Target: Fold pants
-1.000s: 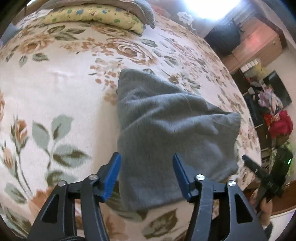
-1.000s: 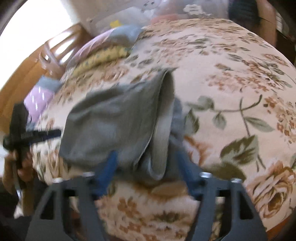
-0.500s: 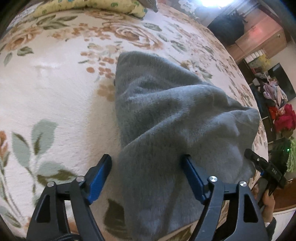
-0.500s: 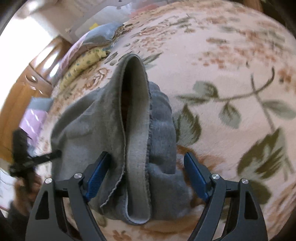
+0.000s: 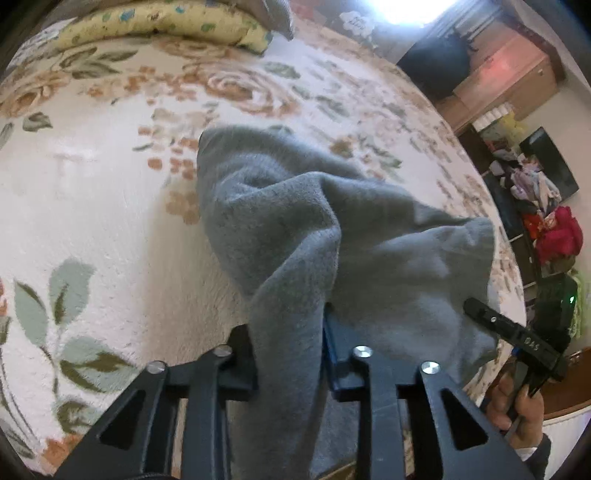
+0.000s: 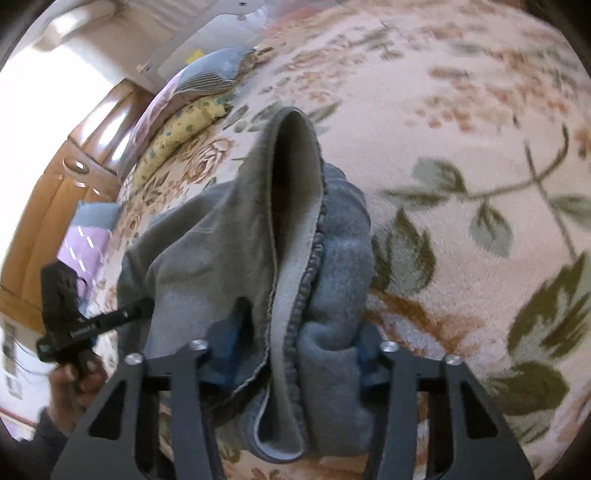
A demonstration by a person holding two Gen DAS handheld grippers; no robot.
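The grey fleece pants [image 5: 295, 236] lay partly folded near the front edge of the bed, on a floral blanket [image 5: 92, 206] of cream with roses and green leaves. Their near end was bunched up and raised off the blanket; the far end rested flat, pointing toward the yellow spotted pillow [image 5: 166, 26] at the head of the bed.

The left tongs [image 5: 290, 354] were pinched narrow on a thick ridge of fleece at one near corner, the cloth rising between the blue pads and draping over them. The right tongs [image 6: 295, 354] were clamped on the other near corner, where the elastic waistband [image 6: 314, 258] and its pale lining stood up in an open loop. Each grip could be seen from the other side: the right tongs [image 5: 517, 339] at the cloth's right margin, the left tongs [image 6: 92, 325] at its left margin.

To my eye this was the start of a fold: both near corners were secured and lifted, and nothing had yet been carried over. The next move seemed to call for raising both corners together, keeping them level and apart so the layer stayed taut, then carrying them away from the front edge and laying them onto the far end. The bulky waistband looked liable to slip or drag the lower layer along if one side led the other.
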